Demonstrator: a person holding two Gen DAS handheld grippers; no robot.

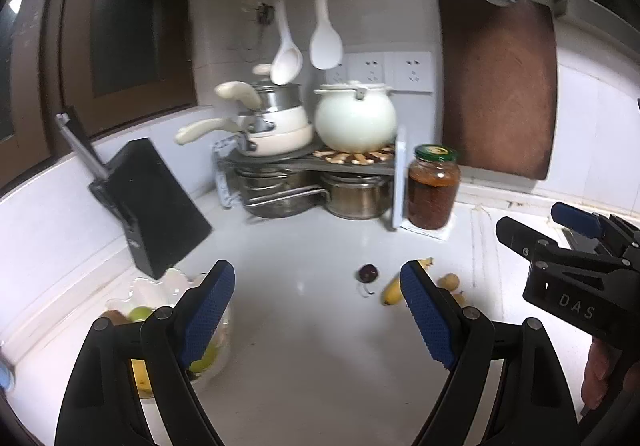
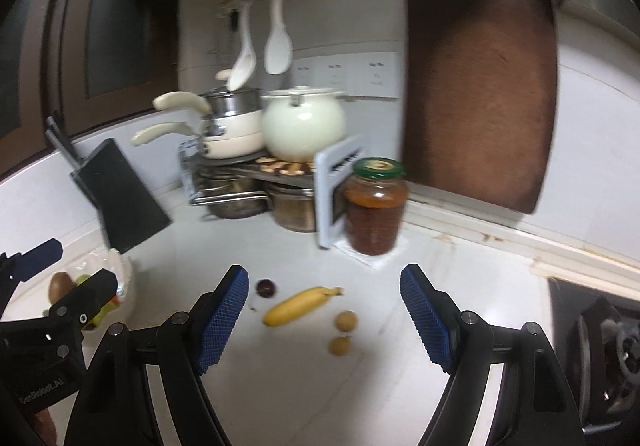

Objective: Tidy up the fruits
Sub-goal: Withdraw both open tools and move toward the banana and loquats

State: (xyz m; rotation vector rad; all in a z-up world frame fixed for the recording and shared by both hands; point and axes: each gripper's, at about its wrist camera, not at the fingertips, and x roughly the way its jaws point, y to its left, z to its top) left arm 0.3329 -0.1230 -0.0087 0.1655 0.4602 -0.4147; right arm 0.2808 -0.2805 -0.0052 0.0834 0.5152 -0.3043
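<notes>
A yellow banana (image 2: 301, 305) lies on the white counter, with a dark plum (image 2: 265, 288) to its left and two small brown round fruits (image 2: 346, 321) (image 2: 340, 345) to its right. The banana (image 1: 391, 291) and plum (image 1: 367, 273) also show in the left wrist view. A clear glass fruit bowl (image 1: 152, 298) at the left holds green fruits, a kiwi and a banana. My left gripper (image 1: 320, 310) is open and empty, beside the bowl. My right gripper (image 2: 324, 310) is open and empty, above the counter in front of the loose fruits.
A black knife block (image 1: 156, 206) stands behind the bowl. A rack with pots (image 1: 304, 166), a white kettle (image 1: 354, 118) and a jar with a green lid (image 1: 432, 186) fill the back corner. A brown cutting board (image 1: 496, 82) leans on the wall. A stove (image 2: 600, 346) is at the right.
</notes>
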